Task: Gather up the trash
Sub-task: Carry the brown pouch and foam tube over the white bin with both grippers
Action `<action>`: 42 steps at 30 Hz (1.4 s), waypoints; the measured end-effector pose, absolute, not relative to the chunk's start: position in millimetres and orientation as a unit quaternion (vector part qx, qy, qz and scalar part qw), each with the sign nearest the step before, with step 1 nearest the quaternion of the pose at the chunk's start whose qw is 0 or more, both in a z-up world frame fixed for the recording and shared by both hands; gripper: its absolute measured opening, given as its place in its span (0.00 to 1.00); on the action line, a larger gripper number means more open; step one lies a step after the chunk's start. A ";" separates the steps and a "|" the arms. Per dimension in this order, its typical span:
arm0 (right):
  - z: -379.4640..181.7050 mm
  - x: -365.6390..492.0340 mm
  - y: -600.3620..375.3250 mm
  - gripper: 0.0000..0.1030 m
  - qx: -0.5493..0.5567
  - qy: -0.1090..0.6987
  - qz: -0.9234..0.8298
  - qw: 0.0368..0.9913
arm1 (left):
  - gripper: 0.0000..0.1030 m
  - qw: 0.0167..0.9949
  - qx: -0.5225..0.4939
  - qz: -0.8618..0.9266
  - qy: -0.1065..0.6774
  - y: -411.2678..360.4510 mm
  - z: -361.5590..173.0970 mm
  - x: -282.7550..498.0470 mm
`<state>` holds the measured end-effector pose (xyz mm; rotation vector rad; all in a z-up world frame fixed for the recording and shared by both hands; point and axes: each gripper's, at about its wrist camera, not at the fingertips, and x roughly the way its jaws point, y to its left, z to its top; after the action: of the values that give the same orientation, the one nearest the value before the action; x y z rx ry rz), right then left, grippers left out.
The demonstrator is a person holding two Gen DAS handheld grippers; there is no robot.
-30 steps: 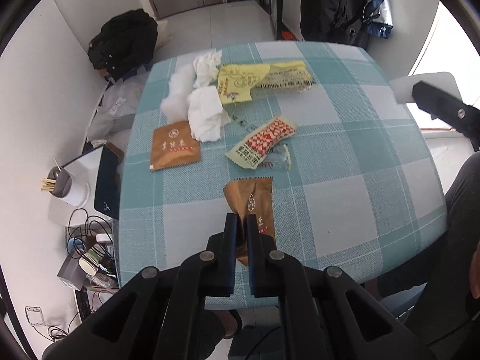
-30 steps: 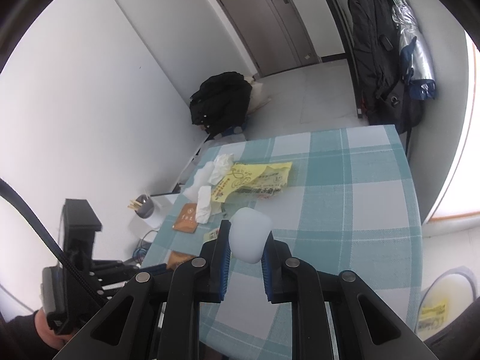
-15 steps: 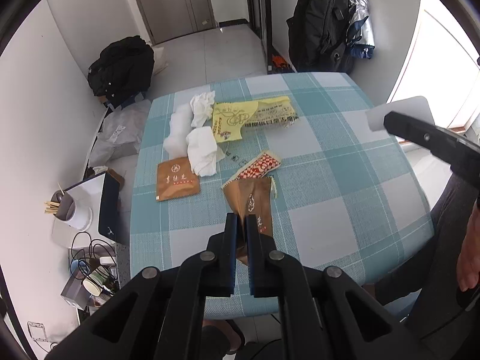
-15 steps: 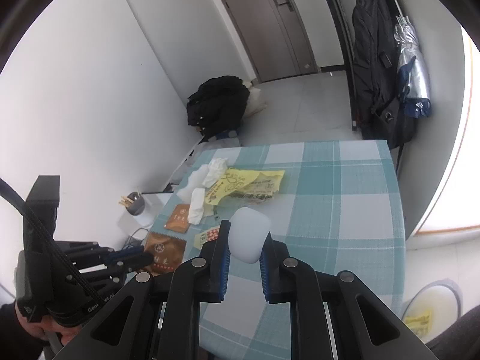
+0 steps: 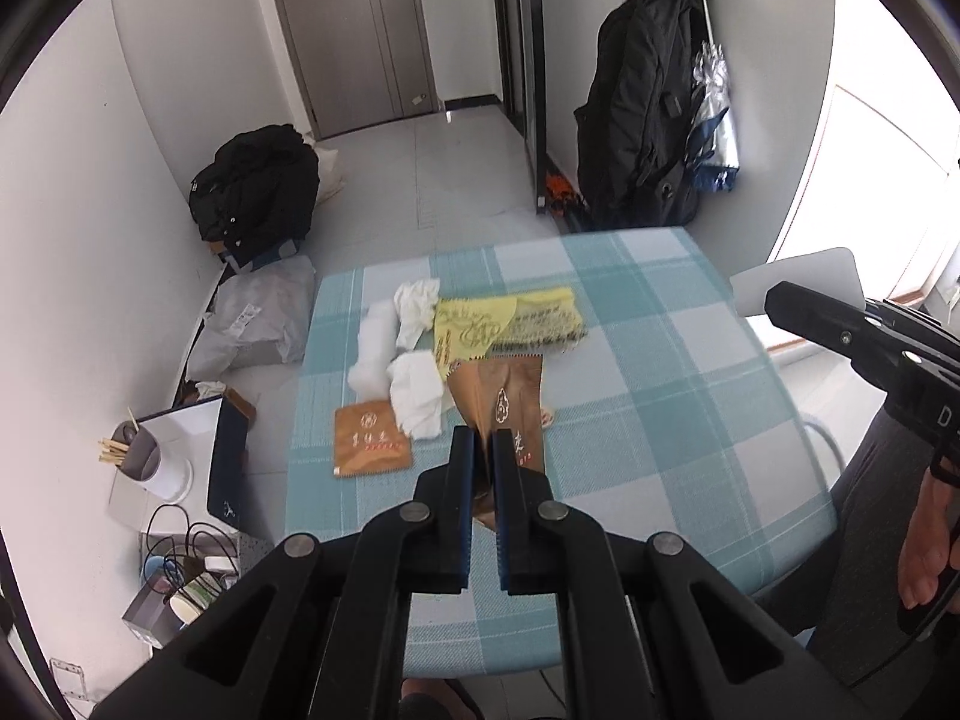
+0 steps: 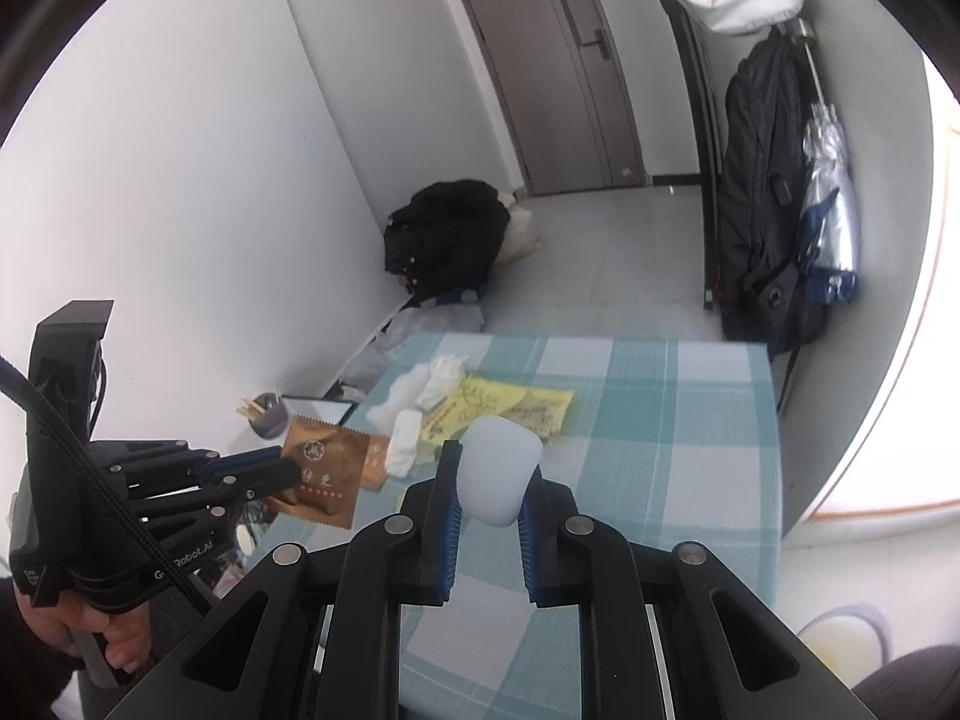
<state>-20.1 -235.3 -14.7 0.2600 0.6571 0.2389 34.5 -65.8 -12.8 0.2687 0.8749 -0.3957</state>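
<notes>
My left gripper (image 5: 483,444) is shut on a brown snack wrapper (image 5: 504,399) and holds it well above the checked table (image 5: 660,408); it also shows in the right wrist view (image 6: 324,471). My right gripper (image 6: 489,480) is shut on a white plastic piece (image 6: 498,468), also above the table. On the table lie a yellow wrapper (image 5: 504,324), white crumpled tissues (image 5: 399,354), and a flat brown packet (image 5: 372,447).
A black bag (image 5: 258,186) and a grey plastic bag (image 5: 258,324) lie on the floor at the left. A backpack and umbrella (image 5: 654,120) hang at the back right. A cup with sticks (image 5: 135,456) and cables stand left of the table.
Both grippers have risen and pulled back from the table. The brown wrapper has lifted off the table in my left gripper. The right gripper still holds the white piece.
</notes>
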 end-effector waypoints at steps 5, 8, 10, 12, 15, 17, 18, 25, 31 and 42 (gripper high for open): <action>20.4 -20.8 -269.6 0.15 0.106 0.293 0.095 0.945 | 0.02 0.883 0.120 -0.212 0.401 -83.8 8.8 36.5; 42.4 -28.9 -301.4 0.15 0.113 0.270 0.073 0.953 | 0.02 0.886 0.121 -0.227 0.385 -103.5 20.6 36.3; 53.8 -35.3 -321.2 0.15 0.118 0.259 0.058 0.957 | 0.02 0.886 0.120 -0.239 0.379 -118.6 25.9 36.3; 64.1 -45.6 -345.2 0.15 0.119 0.250 0.038 0.960 | 0.02 0.884 0.118 -0.256 0.374 -138.3 30.4 37.1; 70.3 -60.5 -375.2 0.15 0.118 0.245 0.006 0.962 | 0.02 0.878 0.117 -0.279 0.371 -166.7 32.8 38.9; 68.4 -70.5 -397.6 0.15 0.122 0.248 -0.018 0.961 | 0.02 0.871 0.118 -0.296 0.373 -189.6 32.2 39.4; 65.9 -74.9 -407.4 0.15 0.126 0.253 -0.028 0.959 | 0.02 0.868 0.119 -0.305 0.374 -199.6 31.4 39.0; 25.3 -112.3 -476.8 0.15 0.168 0.283 -0.098 0.939 | 0.02 0.837 0.148 -0.363 0.381 -274.3 13.0 29.4; -49.8 -138.4 -527.9 0.15 0.238 0.334 -0.141 0.901 | 0.02 0.808 0.177 -0.387 0.407 -320.1 -20.3 23.4; -174.9 -142.8 -551.6 0.15 0.307 0.417 -0.134 0.845 | 0.02 0.746 0.222 -0.420 0.468 -375.3 -96.3 8.8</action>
<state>-142.8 -551.6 -174.9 0.6477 0.8789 -0.2823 8.8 -375.3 -96.3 0.4855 1.0236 -0.9194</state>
